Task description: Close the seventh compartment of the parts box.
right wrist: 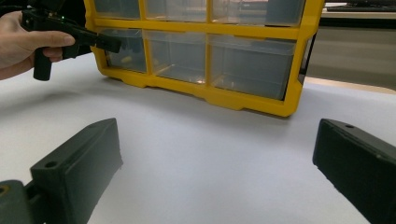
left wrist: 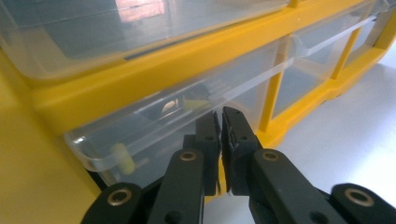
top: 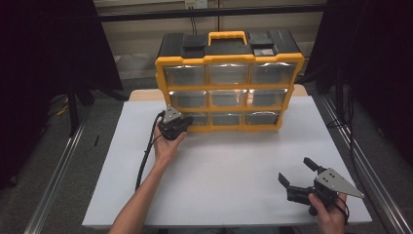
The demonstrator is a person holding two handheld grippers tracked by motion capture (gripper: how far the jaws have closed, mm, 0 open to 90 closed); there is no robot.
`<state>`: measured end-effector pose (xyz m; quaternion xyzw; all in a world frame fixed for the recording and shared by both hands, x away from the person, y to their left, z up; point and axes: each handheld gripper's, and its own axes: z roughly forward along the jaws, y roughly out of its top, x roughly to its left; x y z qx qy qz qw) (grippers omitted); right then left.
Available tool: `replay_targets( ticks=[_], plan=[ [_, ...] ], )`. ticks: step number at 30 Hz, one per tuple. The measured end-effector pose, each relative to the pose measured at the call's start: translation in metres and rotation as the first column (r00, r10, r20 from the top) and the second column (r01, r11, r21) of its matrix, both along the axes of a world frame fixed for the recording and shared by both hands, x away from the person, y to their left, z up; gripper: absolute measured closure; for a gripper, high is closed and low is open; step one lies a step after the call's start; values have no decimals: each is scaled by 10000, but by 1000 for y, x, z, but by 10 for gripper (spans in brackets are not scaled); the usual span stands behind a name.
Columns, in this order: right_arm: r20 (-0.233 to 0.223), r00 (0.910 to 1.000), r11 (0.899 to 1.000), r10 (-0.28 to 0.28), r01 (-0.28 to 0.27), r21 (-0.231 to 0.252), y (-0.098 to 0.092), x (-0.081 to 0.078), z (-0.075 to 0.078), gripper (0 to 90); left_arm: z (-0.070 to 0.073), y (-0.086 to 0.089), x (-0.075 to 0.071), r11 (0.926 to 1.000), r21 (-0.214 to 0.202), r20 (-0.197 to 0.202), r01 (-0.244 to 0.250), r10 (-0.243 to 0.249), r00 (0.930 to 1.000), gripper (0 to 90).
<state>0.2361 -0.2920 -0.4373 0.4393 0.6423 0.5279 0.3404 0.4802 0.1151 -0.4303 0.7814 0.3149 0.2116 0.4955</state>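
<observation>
- We see a white table top, bare across its near half — our landmark for the rest.
- Behind its far edge a tan board sticks out at both corners.
- Left of the table top hangs a black curtain; another black curtain hangs to its right.
- On the grey floor, a metal rail runs along the table top's left side, and a second rail along its right.
- Beyond the table top, high up, we see a dark crossbar — it spans the beige wall.
</observation>
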Motion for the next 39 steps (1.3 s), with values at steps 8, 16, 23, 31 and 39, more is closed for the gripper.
replay_targets(
  ticks=[8, 16, 23, 31, 39],
  plan=[
    [35, 10000, 10000, -25, 25, -60, 1, 0, 1, 9, -4, 5, -8, 9996, 276, 93, 66, -69, 9999, 711],
    [43, 9999, 9999, -102, 102, -21, 0, -1, 2, 9, -5, 6, -21, 10000, 71, 317, -32, 30, 9995, 413],
    [41, 9999, 9999, -160, 160, -24, -1, 0, 2, 9, 2, 7, -31, 9995, -235, 239, -188, 194, 9995, 141],
    [48, 9998, 9999, -173, 173, -9, -1, 1, 1, 9, 0, 17, -42, 9953, -912, 304, -328, 358, 9989, 44],
    [48, 9999, 9999, -166, 166, -41, -1, 1, 1, 9, 0, 25, -56, 9868, -1594, 312, -301, 355, 9989, 23]
  ],
)
